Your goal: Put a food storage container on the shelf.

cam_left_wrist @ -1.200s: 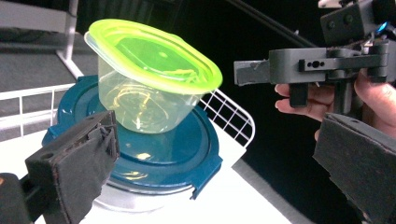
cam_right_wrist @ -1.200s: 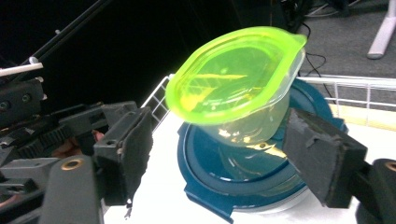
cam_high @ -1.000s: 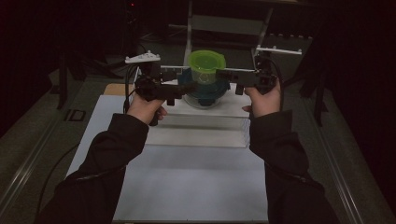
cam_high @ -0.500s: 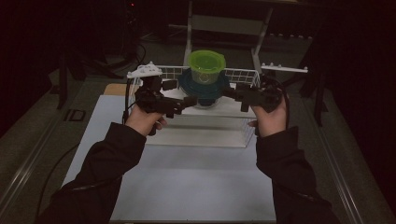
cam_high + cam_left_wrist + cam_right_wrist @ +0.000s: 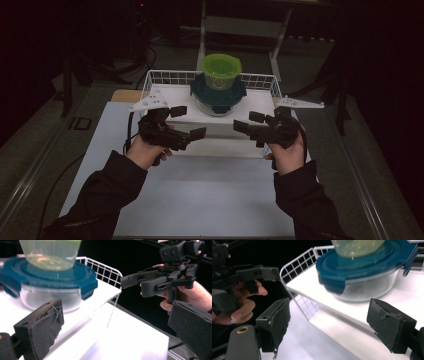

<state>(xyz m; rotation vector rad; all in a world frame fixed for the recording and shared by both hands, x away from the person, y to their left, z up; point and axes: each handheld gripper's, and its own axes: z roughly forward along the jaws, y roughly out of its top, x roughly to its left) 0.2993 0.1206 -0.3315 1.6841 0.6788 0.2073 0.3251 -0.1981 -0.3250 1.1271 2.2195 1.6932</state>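
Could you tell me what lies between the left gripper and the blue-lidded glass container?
Nothing stands between them. In the left gripper view, bare white shelf surface runs from the open left gripper to the blue-lidded glass container; the high view agrees.

High view looks forward and down over the worktop (image 5: 200, 200); both tool views sit low and close, sharing the blue-lidded container (image 5: 50, 277)

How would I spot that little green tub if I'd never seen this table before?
Find the white wire basket at the far end of the table. Inside it sits a clear glass dish with a dark teal clip-on lid. The green tub stands on that lid: smaller, see-through lime plastic, the highest thing in the stack.
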